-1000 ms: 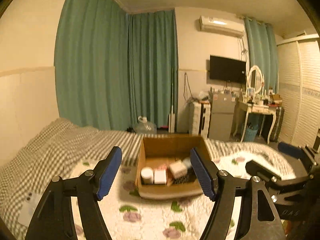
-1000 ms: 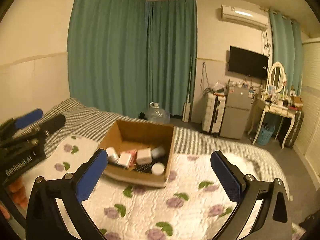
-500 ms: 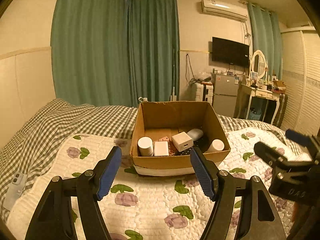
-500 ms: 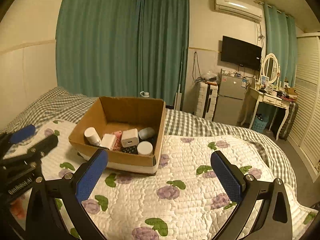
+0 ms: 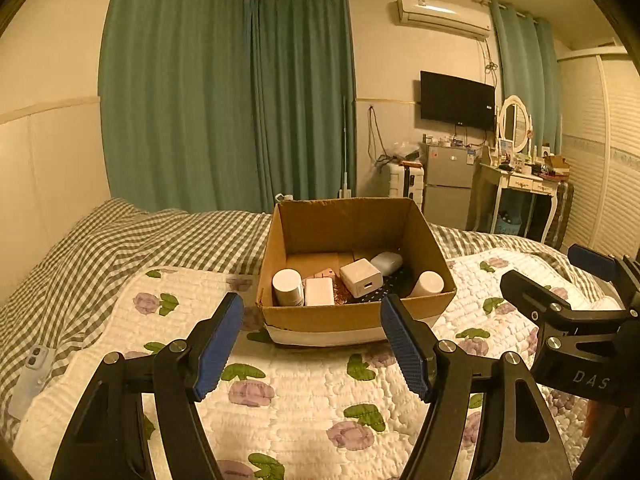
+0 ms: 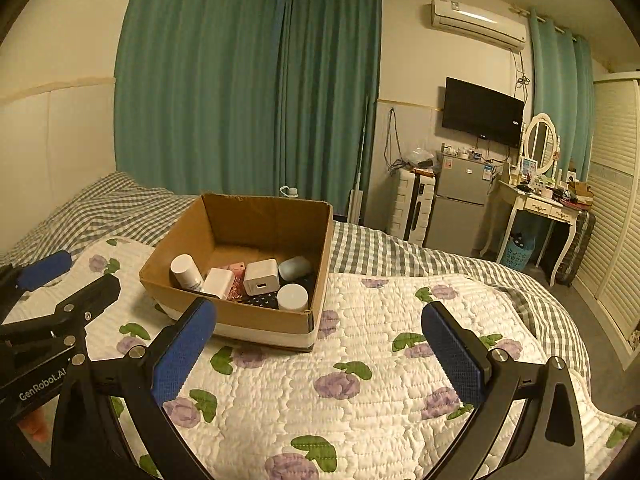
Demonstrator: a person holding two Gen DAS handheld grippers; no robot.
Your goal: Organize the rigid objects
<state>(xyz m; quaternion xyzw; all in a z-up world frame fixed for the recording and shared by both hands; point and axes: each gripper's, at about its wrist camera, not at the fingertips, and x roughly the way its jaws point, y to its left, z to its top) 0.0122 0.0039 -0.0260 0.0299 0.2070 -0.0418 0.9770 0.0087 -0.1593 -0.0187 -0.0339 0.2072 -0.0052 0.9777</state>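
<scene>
The left gripper (image 5: 312, 340), a black two-finger claw with blue ribbed pads (image 5: 218, 346), hangs above the bed with its fingers spread wide apart and nothing between them. The right gripper (image 6: 320, 354), of the same black build with blue pads (image 6: 452, 358), is likewise splayed open and empty over the quilt. Each claw shows at the edge of the other's view, the two side by side and apart.

Ahead of both sits an open brown cardboard box (image 5: 356, 314) with a pale band along its base, resting on a white quilted bedspread printed with purple flowers and green leaves (image 6: 360, 384). Inside the box, crowded toward its near wall, lie several small things: a white cylindrical bottle (image 5: 287, 287) at the left end, a flat white rectangular block (image 5: 319, 292) just beside it, a white cube-shaped charger with a slot in its face (image 5: 361, 278) near the middle, a pale grey-blue rounded case (image 5: 386, 262) behind the charger, and a white round-topped jar (image 5: 429, 283) at the right end. A pink item and something dark with dots lie under them, too hidden to tell.

A green-and-white checked sheet (image 5: 120, 248) covers the bed beyond the quilt. Green curtains (image 6: 248, 92) hang on the far wall.
</scene>
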